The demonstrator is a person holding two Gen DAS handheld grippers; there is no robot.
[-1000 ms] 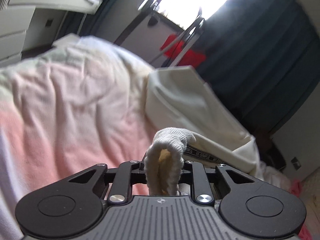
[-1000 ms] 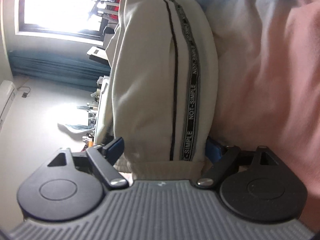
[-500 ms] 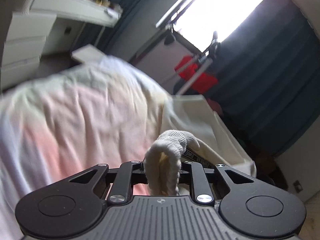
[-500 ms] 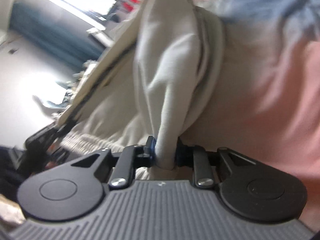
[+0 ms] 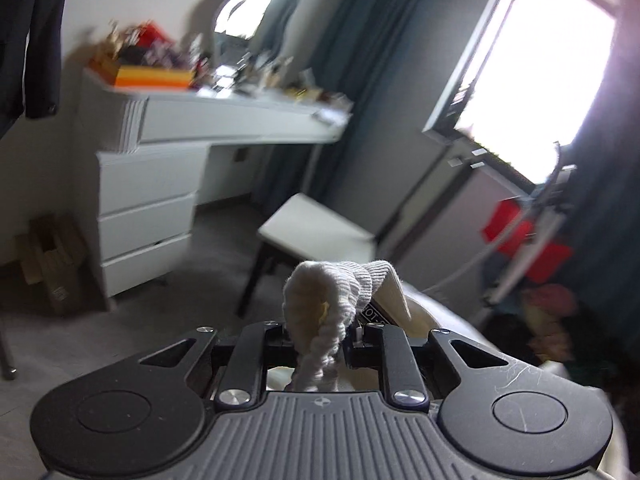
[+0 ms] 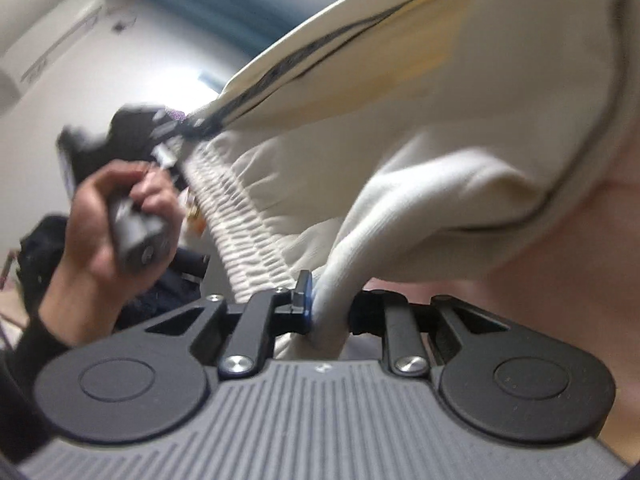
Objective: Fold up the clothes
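The garment is a pair of cream sweatpants (image 6: 460,128) with a black lettered side stripe and a ribbed waistband (image 6: 240,216). My left gripper (image 5: 318,334) is shut on the bunched ribbed waistband (image 5: 332,292), held up in the air. It also shows in the right wrist view (image 6: 160,148), held by a hand, pulling the waistband taut. My right gripper (image 6: 328,310) is shut on a fold of the cream fabric (image 6: 340,276). The pants stretch between both grippers above the pink blanket (image 6: 560,280).
The left wrist view faces the room: a white dresser and cluttered vanity shelf (image 5: 160,184), a white stool (image 5: 316,232), dark curtains, a bright window (image 5: 536,68) and a drying rack with red cloth (image 5: 528,236). The bed edge lies low at right.
Both grippers have lifted the pants off the bed. The left view swung up from the blanket to the room. The right gripper, open a second ago, closed on the fabric.
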